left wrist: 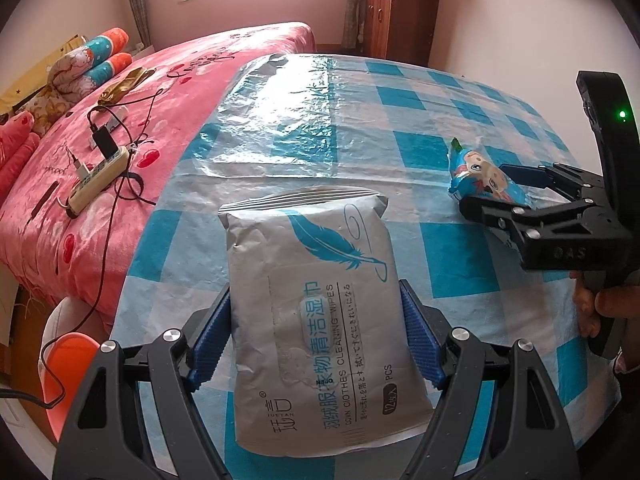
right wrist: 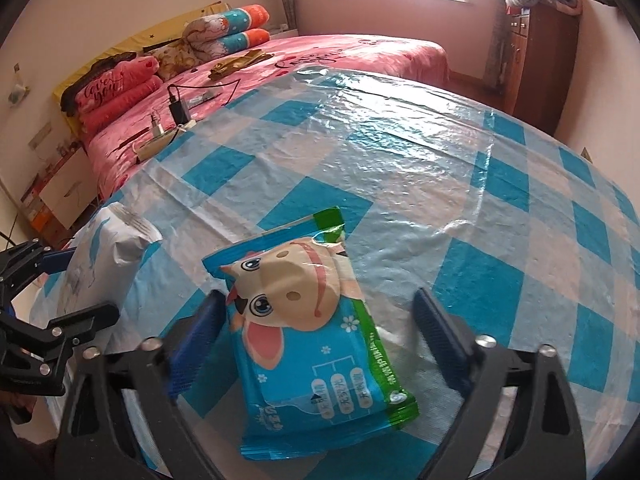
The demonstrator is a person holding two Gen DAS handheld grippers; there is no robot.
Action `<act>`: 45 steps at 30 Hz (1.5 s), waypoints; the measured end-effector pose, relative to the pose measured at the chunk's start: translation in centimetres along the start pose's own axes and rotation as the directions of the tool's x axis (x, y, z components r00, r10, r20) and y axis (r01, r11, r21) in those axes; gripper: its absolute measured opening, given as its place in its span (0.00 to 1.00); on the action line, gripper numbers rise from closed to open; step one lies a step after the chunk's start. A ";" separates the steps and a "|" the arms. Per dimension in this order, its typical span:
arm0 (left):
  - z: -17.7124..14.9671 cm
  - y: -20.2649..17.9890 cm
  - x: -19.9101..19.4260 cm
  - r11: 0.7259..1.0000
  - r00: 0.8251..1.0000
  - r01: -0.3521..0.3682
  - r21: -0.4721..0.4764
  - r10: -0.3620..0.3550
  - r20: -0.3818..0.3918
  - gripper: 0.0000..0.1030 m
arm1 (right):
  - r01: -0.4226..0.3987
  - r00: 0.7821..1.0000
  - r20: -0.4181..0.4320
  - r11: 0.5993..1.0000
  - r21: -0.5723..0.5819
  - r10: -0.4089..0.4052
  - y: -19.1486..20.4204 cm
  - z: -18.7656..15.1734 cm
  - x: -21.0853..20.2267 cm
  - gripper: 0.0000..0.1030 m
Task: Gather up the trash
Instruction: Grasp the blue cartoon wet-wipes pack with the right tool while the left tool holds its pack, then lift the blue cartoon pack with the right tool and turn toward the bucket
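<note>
Bed (left wrist: 100, 184): pink patterned cover, fills the left of the left wrist view and the upper middle of the right wrist view; rolled quilts lie at its head.
Table (left wrist: 400, 128): blue-and-white checked cloth under clear plastic, filling the centre of both views.
Cabinet (left wrist: 396, 12): brown wood, top right of the left wrist view, bedding stacked on top.
Power strip (left wrist: 100, 178): on the bed, middle left, with a black charger plugged in and cables trailing.
White wipes pack (left wrist: 320, 320): flat on the table, lower centre of the left wrist view, blue feather printed on it.
Left gripper (left wrist: 316, 332): clamped on the white wipes pack, blue pads pressing both long edges.
Blue wipes pack (right wrist: 316, 340): cartoon cow on front, green strip along one edge, lying on the table in the lower centre of the right wrist view.
Right gripper (right wrist: 320, 340): jaws apart, straddling the blue wipes pack; left pad looks close to or against its edge, right pad clear of it.
</note>
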State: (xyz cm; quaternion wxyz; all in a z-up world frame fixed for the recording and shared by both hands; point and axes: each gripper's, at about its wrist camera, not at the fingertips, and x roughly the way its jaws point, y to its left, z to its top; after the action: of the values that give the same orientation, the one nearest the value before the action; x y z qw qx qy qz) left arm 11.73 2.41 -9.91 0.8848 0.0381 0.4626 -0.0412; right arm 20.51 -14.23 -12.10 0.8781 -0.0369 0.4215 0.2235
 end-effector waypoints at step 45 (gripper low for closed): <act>-4.4 1.7 -3.9 0.999 0.997 0.051 0.019 -0.052 0.055 0.76 | 0.239 0.968 0.066 0.970 0.048 -0.242 5.0 -6.7 -5.9 0.43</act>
State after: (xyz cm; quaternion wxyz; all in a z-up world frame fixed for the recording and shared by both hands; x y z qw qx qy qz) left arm 6.10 4.71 -9.12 0.8956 0.0328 0.4382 -0.0691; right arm 10.33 -13.57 -11.28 0.9137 -0.0621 0.3868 0.1081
